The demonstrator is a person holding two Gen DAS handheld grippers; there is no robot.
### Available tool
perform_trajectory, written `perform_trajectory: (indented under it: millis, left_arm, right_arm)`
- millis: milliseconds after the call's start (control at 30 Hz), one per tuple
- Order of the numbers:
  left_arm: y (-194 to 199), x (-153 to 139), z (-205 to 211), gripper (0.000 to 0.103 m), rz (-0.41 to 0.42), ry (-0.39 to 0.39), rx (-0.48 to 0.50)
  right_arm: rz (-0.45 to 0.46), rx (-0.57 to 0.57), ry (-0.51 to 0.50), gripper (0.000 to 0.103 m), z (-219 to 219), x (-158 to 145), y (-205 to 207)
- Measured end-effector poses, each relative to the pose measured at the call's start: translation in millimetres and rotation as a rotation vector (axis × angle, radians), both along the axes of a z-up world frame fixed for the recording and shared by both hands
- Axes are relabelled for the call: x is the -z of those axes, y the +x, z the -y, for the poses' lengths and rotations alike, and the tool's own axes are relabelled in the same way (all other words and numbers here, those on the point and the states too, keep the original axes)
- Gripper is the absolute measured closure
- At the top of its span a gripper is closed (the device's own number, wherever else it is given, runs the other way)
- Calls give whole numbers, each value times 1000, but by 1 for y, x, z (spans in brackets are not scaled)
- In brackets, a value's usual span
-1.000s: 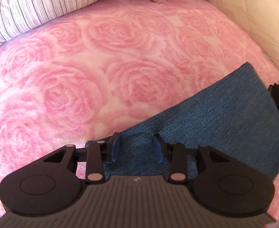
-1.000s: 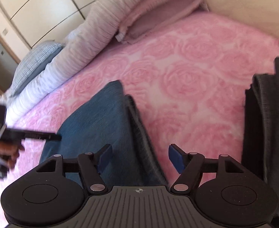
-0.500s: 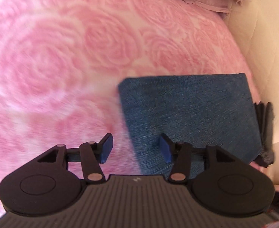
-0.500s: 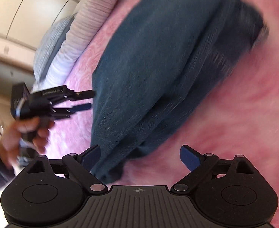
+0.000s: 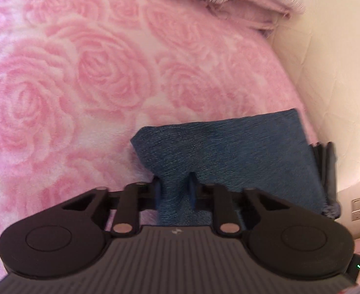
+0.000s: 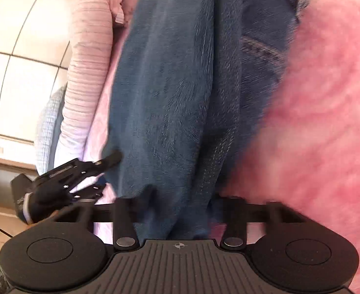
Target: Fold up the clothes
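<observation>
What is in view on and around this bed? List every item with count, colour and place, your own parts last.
Folded blue denim garment: one, dark blue, on the blanket, near edge pinched by both grippers.
Pink rose-pattern fleece blanket: one, pink, covering the bed.
Pale ribbed pillow: one, pinkish white, along the bed's far side.
Blue-grey checked cushion: one, beside the pillow.
Dark grey folded clothes: a stack, count unclear, behind the denim by the wall.
Cream wall: beside the bed.
Panelled cupboard doors: cream, beyond the pillow.
Left gripper: black, blue pads, shut on denim.
Right gripper: black, shut on denim.
</observation>
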State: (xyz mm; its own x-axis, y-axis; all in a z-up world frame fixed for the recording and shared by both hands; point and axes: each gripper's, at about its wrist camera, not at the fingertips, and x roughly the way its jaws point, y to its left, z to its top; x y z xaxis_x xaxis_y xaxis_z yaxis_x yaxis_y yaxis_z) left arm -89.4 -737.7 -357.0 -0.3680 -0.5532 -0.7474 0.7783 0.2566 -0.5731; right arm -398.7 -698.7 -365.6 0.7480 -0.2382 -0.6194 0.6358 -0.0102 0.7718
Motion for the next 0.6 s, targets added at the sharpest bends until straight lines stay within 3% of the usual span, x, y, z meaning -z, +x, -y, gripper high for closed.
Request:
perform_trajectory:
  millis: [67,200,333,433,500,600]
  left_arm:
    - [-8,-9,-27,91,-13,12,-20]
    - [-25,-25,-84,93,-45,49,-65]
    - [-60,-36,-169,93,-129,145,-152]
    - [-100,-35,-216,94,-181,218,-171]
    - [-123,-36,-234,100,-177,251,-149]
    - [-145,-51,-241,100,-54,241,-41]
  right_arm:
    - [-21,-70,-17,78,1,-9,-4]
    - [-66,-202,-23,79,-4,-32,-16]
    - [-115,-362,6,79,-16,-52,-41]
    - [-187,-437,-36,79,-20,-68,-59]
    - [-236,-486,-65,79,-22,-79,-71]
    - [-309,-560,-108,78,-26,-95,-89]
